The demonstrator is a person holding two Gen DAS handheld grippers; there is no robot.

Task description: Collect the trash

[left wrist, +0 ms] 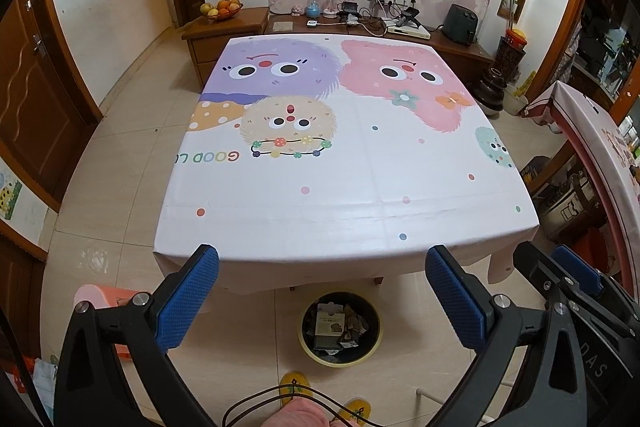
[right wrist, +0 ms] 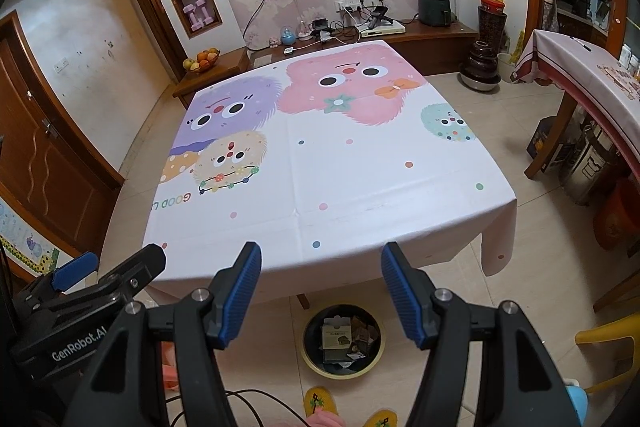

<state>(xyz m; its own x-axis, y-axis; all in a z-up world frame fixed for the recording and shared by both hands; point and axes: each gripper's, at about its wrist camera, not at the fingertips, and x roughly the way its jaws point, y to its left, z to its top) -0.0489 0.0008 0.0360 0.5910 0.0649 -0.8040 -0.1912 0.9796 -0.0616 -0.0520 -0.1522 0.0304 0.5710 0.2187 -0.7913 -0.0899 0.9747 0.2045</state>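
Observation:
A round black waste bin with a yellow rim (left wrist: 340, 330) stands on the floor under the table's near edge and holds paper scraps and a small carton; it also shows in the right wrist view (right wrist: 342, 340). The table (left wrist: 320, 187) wears a white cartoon-monster cloth with no loose trash on it. My left gripper (left wrist: 322, 293) is open and empty, held above the floor before the table's near edge. My right gripper (right wrist: 321, 293) is open and empty beside it, and appears at the right edge of the left wrist view (left wrist: 560, 291).
A second clothed table (right wrist: 592, 75) stands to the right with boxes and a metal pot beneath. A yellow chair (right wrist: 612, 347) is near right. A pink stool (left wrist: 108, 301) is near left. A wooden TV cabinet (left wrist: 320, 27) lies behind the table. My slippered feet (left wrist: 296, 387) are below.

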